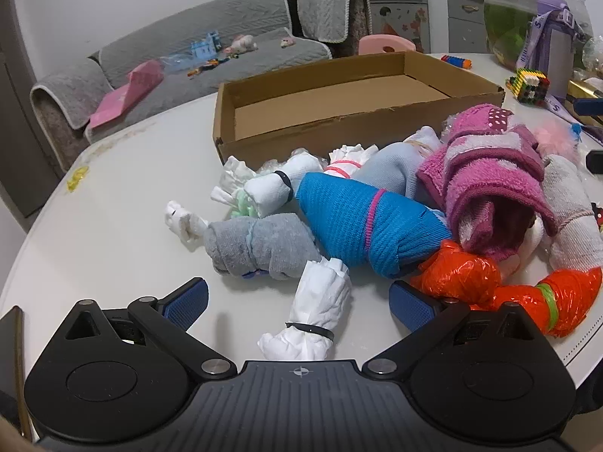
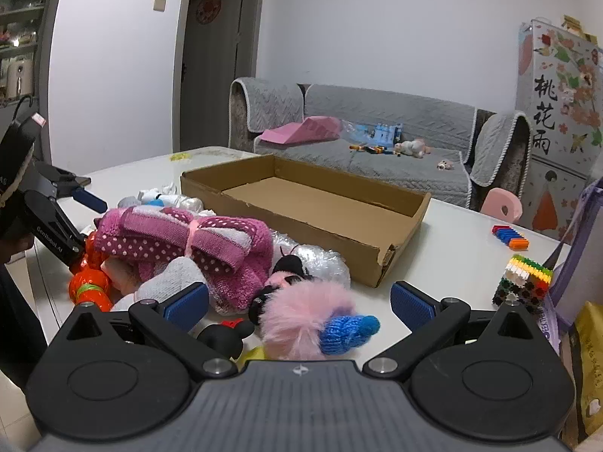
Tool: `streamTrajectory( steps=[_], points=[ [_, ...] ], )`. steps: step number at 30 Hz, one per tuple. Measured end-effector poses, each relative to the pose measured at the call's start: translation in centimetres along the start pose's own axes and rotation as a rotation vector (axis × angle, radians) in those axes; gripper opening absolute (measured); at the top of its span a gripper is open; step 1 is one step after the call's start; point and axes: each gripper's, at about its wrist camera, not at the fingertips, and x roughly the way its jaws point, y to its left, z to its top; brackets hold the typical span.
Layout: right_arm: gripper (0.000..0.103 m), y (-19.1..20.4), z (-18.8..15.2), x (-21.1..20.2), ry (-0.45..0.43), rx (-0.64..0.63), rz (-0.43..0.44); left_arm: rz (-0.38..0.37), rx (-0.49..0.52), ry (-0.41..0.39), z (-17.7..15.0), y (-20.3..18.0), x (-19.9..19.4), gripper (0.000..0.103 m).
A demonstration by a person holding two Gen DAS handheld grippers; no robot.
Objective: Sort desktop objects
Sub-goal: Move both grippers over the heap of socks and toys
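A heap of tied bundles lies on the white table (image 1: 113, 203) in front of an empty cardboard box (image 1: 339, 113). My left gripper (image 1: 299, 303) is open around a white tissue bundle (image 1: 320, 309), with a grey roll (image 1: 260, 245), a blue knit roll (image 1: 361, 226), a pink towel bundle (image 1: 486, 184) and an orange plastic bundle (image 1: 490, 282) close by. My right gripper (image 2: 299, 307) is open over a pink fluffy toy with a blue knit cap (image 2: 316, 320). The pink towel bundle (image 2: 188, 241) and box (image 2: 301, 203) lie beyond. The left gripper (image 2: 79, 196) shows at far left.
A block cube (image 2: 524, 278) and coloured bricks (image 2: 510, 235) sit right of the box. A purple bottle (image 1: 557, 49) and a glass fish bowl (image 1: 516, 11) stand at the table's far right. A grey sofa (image 2: 377, 143) with toys is behind.
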Motion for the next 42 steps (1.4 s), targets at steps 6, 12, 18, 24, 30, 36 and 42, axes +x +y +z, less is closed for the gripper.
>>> streamTrajectory(
  steps=[6,12,18,24,30,36,42],
  points=[
    [0.103,0.1,-0.1,0.6,0.026,-0.004,0.002,-0.009,-0.051,0.000,-0.1,0.3,0.4,0.103],
    [0.103,-0.3,0.0,1.2,0.053,0.015,-0.011,-0.008,-0.062,-0.009,-0.2,0.1,0.3,0.103],
    [0.103,-0.4,-0.2,1.5,0.073,0.020,-0.017,0.010,-0.037,-0.027,-0.3,-0.4,-0.1,0.102],
    [0.103,-0.5,-0.2,1.7,0.083,0.017,-0.013,0.015,-0.032,-0.029,-0.2,-0.4,-0.2,0.102],
    [0.103,-0.5,-0.2,1.6,0.083,0.017,-0.014,-0.010,-0.045,-0.068,-0.2,0.0,-1.6,0.102],
    [0.103,-1.0,0.1,1.3,0.065,0.033,-0.017,-0.088,-0.164,-0.235,0.5,1.9,-6.1,0.103],
    [0.103,-0.7,0.2,1.9,0.076,0.009,-0.009,-0.068,-0.150,-0.249,3.7,0.2,-5.8,0.103]
  ],
)
